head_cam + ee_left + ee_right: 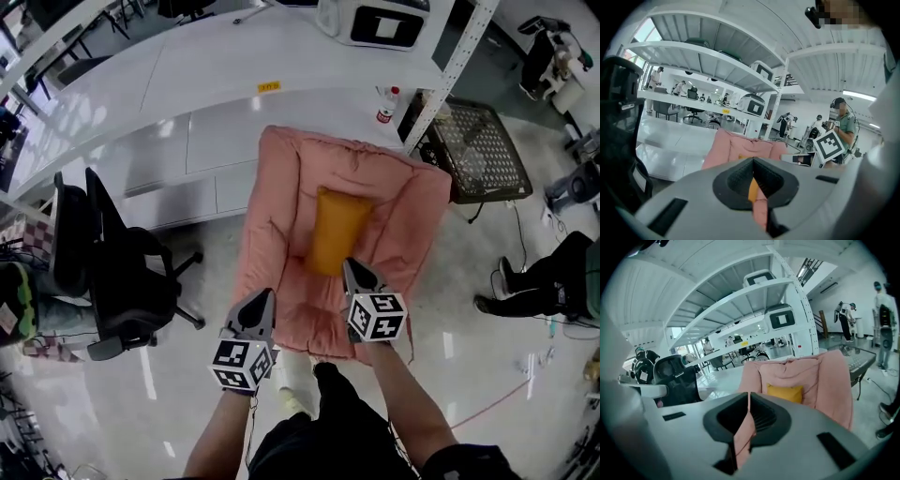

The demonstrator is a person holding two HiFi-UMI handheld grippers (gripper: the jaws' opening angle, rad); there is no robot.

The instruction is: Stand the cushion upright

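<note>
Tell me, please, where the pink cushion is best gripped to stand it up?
Grip the cushion by its thin near edge, coming from the person's side, with the grippers spaced apart: the hem fits between jaws, and the wide, soft pad likely needs two holds. The left gripper and right gripper are shut on it there.

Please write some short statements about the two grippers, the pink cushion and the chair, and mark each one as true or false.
1. The right gripper is shut on fabric of the pink cushion. True.
2. The left gripper is open and empty. False: it is also shut on the cushion's near edge.
3. A yellow pillow lies on the middle of the cushion. True.
4. In the head view, the black office chair stands to the right of the cushion. False: it stands to the left.
</note>
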